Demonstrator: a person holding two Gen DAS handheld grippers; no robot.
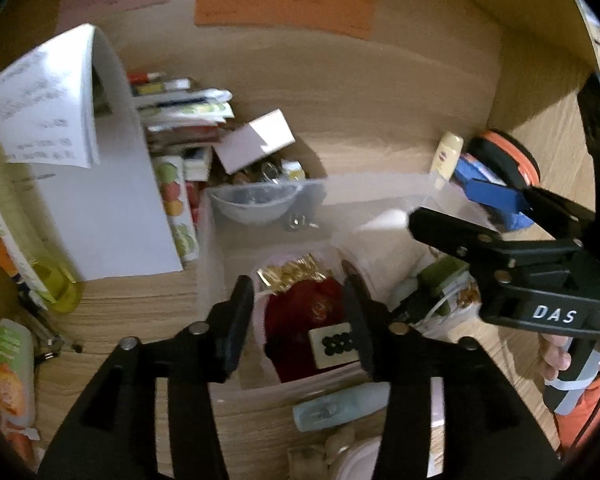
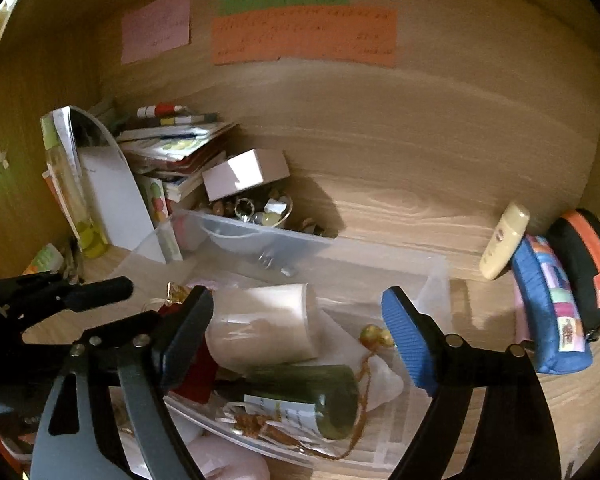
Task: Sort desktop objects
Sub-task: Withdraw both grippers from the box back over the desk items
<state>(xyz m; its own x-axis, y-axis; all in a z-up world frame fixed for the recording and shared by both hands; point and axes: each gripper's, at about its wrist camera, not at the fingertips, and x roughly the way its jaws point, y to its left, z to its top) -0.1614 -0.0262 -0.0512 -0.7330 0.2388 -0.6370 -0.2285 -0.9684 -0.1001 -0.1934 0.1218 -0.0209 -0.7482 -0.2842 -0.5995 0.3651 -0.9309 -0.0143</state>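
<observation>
My left gripper (image 1: 298, 320) hangs open over a clear plastic bin (image 1: 210, 220). Below it a red pouch (image 1: 300, 312) with a gold trim lies in the bin. A mahjong tile (image 1: 334, 346) rests on the pouch, against the inner side of the right finger; the left finger stands apart from it. My right gripper (image 2: 300, 340) is wide open over the same bin (image 2: 436, 276). Under it lie a white cup (image 2: 268, 320) on its side and a dark green bottle (image 2: 312, 396). Its pads press on neither. The left wrist view shows the right gripper (image 1: 484, 216) at the right.
Books, papers and a pink box (image 1: 256, 140) crowd the back left, with a clear bowl (image 1: 252, 204) of trinkets. A cream tube (image 2: 504, 240), blue pouch (image 2: 548, 312) and black-orange case (image 2: 588, 264) stand right of the bin. A pale blue tube (image 1: 340, 404) lies before it.
</observation>
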